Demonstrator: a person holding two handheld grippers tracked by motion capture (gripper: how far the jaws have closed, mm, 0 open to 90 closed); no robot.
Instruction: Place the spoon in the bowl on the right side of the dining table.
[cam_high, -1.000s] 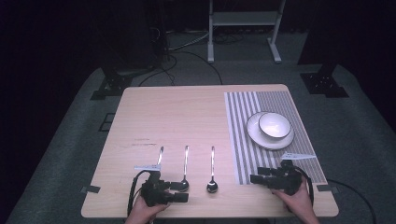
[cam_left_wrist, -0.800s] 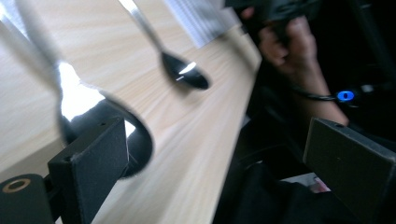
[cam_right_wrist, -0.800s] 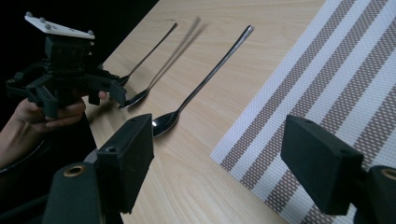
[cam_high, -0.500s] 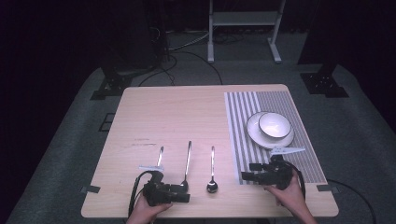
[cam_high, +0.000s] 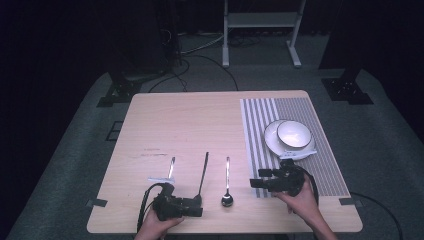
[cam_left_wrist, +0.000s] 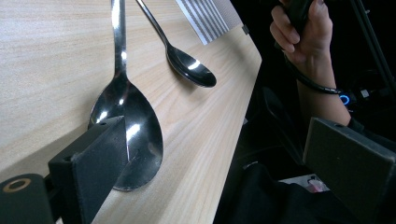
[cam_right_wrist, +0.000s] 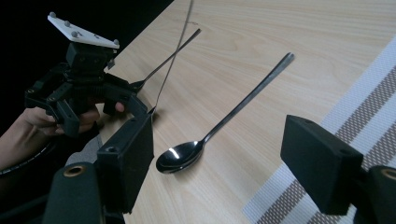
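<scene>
Three pieces of cutlery lie near the table's front edge. The middle spoon (cam_high: 204, 172) lies slanted, and its bowl (cam_left_wrist: 135, 135) rests against the inner face of one jaw of my left gripper (cam_high: 199, 207) (cam_left_wrist: 217, 126), whose jaws stand wide open. The right spoon (cam_high: 227, 187) (cam_left_wrist: 191, 70) (cam_right_wrist: 205, 140) lies flat, straight ahead of my right gripper (cam_high: 253, 183) (cam_right_wrist: 218, 123), which is open and holds nothing. A third utensil (cam_high: 171, 167) lies farthest left. The left gripper (cam_right_wrist: 88, 88) also shows in the right gripper view.
A striped placemat (cam_high: 260, 125) covers the table's right side. A white bowl (cam_high: 294, 134) sits on a white plate (cam_high: 270, 139) there, just behind my right hand. The table's front edge (cam_left_wrist: 243, 93) is close to both grippers.
My right gripper has moved left off the mat's edge toward the right spoon. The middle spoon's handle has swung to the right, so it now lies slanted.
</scene>
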